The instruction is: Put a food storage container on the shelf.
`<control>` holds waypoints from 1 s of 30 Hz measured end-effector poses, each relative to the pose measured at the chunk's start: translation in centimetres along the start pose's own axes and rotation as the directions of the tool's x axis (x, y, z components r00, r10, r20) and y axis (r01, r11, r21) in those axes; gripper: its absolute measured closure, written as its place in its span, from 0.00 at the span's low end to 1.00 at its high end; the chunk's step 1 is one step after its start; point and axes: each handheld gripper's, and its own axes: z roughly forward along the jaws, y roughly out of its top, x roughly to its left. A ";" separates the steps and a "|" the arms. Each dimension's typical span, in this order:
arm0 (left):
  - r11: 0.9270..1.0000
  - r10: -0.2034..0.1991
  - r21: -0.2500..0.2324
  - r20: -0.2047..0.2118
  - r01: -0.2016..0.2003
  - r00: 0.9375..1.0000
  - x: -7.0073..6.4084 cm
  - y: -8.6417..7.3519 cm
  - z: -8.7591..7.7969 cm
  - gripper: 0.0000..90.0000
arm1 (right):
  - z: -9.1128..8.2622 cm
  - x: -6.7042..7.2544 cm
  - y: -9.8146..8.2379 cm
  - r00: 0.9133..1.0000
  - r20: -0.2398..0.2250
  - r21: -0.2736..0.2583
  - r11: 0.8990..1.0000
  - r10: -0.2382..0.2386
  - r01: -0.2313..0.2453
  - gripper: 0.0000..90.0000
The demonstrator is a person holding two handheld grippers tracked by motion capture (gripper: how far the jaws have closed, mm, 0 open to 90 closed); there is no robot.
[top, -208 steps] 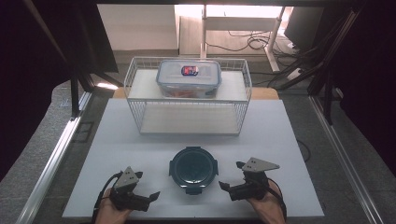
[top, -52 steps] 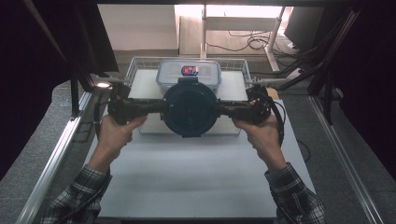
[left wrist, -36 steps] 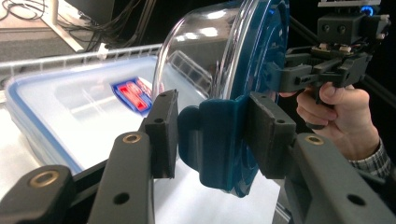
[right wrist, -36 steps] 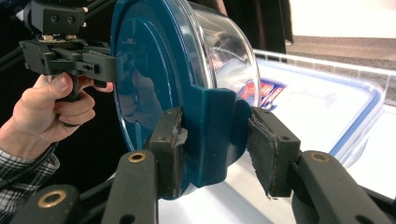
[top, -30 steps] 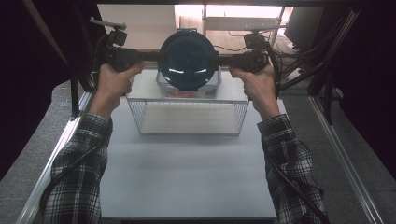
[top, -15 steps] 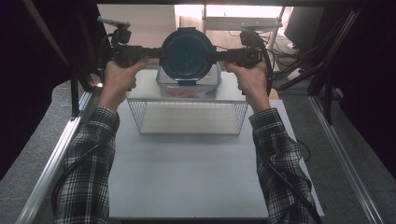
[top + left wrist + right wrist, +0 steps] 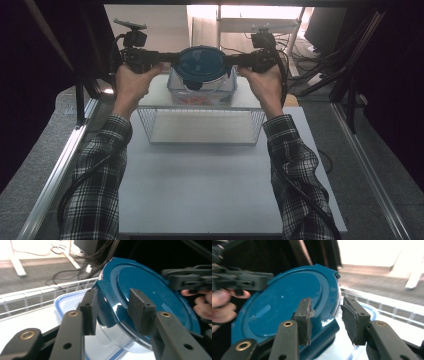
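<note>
High view: the round blue-lidded bowl (image 7: pixel 202 66) hangs in the air between the left gripper (image 7: pixel 167 58) and the right gripper (image 7: pixel 235 60), one at each side latch; nearly seven seconds back it sat on the white table (image 7: pixel 210 175) near the front edge with the grippers beside it, and since then it has been lifted, carried forward and raised above the wire basket (image 7: pixel 202 125); in the last half second it has dropped a little and now sits just over the clear box (image 7: pixel 202 92) that rests on the basket top; whether bowl and box touch I cannot tell from here; both hands (image 7: pixel 131 82) grip their tools with arms stretched forward.

Left gripper view: the two black jaws stand part-way apart and straddle the blue side latch of the lid (image 7: pixel 150 297); the right-hand pad presses the lid's face, the other sits by the latch's outer side, so the bowl is clamped; the clear bowl wall shows below, the box's blue-rimmed lid (image 7: pixel 67 305) beneath it.

Right gripper view: same picture mirrored; the jaws, which have just been closing a little, pinch the opposite latch (image 7: pixel 324 332); the lid tilts toward the camera.

Judged from this, the carry is nearly over and the bowl looks set to be stacked on the box; it needs levelling first.
</note>
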 end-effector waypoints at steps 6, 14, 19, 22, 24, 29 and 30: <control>1.000 0.011 -0.006 -0.009 -0.011 1.000 -0.4 -0.2 -0.3 0.67 | -3.0 1.8 -0.9 0.997 -0.032 -0.048 0.997 -0.066 0.064 0.86; 1.000 0.005 -0.022 -0.024 -0.005 1.000 -0.7 -0.6 -0.2 0.68 | -2.7 3.5 -4.2 0.987 -0.044 0.084 0.984 -0.154 0.157 0.98; 0.999 -0.007 -0.049 -0.021 0.005 1.000 -0.7 -0.9 0.0 0.68 | -1.4 2.5 -4.3 0.992 -0.030 0.077 0.989 -0.124 0.126 0.99; 0.998 -0.002 -0.055 -0.037 0.000 0.999 -0.8 -0.9 0.1 0.67 | -0.8 2.1 -4.1 0.994 -0.002 0.070 0.991 -0.114 0.114 0.99; 0.998 0.001 -0.059 -0.044 -0.003 0.999 -0.9 -0.9 0.2 0.67 | -0.6 1.7 -3.9 0.996 -0.004 0.062 0.994 -0.094 0.094 0.99; 0.998 0.003 -0.065 -0.058 -0.006 0.998 -1.0 -0.8 0.4 0.66 | -0.3 1.2 -3.5 0.997 0.008 0.059 0.995 -0.079 0.078 0.99; 0.998 0.003 -0.067 -0.059 -0.007 0.998 -1.0 -0.8 0.4 0.66 | -0.2 1.2 -3.4 0.997 0.012 0.059 0.995 -0.080 0.079 0.99</control>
